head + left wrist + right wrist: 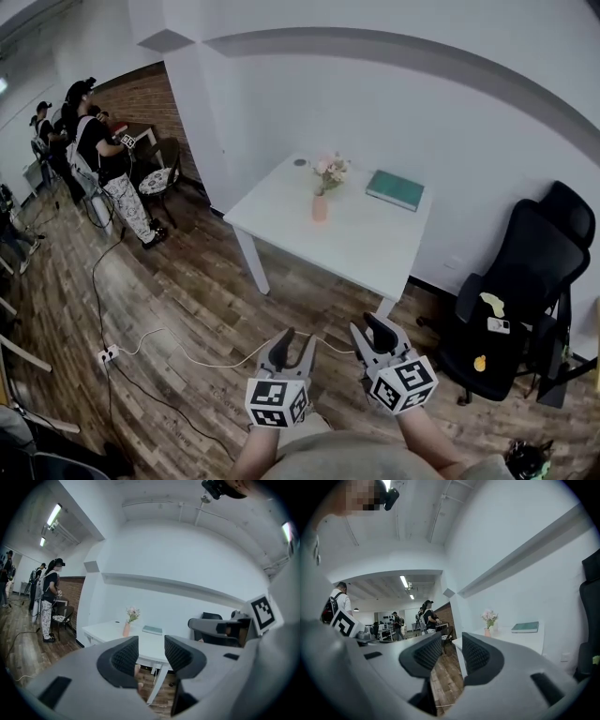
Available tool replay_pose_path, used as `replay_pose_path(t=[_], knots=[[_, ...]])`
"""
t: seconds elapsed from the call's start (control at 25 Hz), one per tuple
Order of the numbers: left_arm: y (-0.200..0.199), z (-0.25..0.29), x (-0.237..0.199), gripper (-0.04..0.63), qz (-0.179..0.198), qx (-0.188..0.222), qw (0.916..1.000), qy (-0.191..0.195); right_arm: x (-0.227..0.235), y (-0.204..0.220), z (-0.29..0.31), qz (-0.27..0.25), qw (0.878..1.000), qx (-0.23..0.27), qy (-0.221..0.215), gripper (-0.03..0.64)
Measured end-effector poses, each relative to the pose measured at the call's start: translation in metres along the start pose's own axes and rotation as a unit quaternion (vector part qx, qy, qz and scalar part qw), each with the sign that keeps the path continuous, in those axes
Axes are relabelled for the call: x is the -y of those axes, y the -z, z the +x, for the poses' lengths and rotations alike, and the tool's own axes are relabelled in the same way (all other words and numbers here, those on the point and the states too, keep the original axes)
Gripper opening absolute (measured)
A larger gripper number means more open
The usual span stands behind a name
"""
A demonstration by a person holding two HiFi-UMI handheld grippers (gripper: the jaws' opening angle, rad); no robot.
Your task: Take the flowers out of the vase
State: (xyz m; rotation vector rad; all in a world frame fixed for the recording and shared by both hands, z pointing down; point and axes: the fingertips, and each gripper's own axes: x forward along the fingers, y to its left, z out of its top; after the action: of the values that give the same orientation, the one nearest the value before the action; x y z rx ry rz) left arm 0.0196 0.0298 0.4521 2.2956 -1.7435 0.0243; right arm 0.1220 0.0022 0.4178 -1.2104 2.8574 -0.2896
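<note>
Flowers (330, 171) are standing in the vase (320, 208) on the table (281, 211), well ahead; left gripper (292, 343) and right gripper (371, 328) are hanging spread, empty. Yanking stems unsteadied risks toppling that slim vase.

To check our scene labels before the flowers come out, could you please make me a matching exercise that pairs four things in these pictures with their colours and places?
Things:
1. vase
2. book
3. office chair
4. power strip

Descriptions:
A. black, standing to the right of the table
B. white, lying on the wooden floor
C. green, lying flat on the table
D. pink, upright, holding the flowers

Pairs: 1-D, 2-C, 3-A, 4-B.
</note>
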Motion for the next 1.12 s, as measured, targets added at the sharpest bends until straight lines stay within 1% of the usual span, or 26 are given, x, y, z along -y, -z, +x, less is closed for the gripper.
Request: replay_pose_path(t=[0.28,0.84,1.12], knots=[[-0.027,0.038,-0.046,0.166,0.004,0.004,0.9998,0.018,0.008,-0.02,0.062,0.001,1.0,0.013,0.012,0.166],[-0.049,0.099,-0.134,0.169,0.001,0.005,0.9993,0.037,0.016,-0.021,0.165,0.005,0.999,0.024,0.034,0.172],[-0.055,0.12,-0.159,0.169,-0.003,0.003,0.9989,0.046,0.021,-0.025,0.194,-0.002,0.999,0.021,0.044,0.173]])
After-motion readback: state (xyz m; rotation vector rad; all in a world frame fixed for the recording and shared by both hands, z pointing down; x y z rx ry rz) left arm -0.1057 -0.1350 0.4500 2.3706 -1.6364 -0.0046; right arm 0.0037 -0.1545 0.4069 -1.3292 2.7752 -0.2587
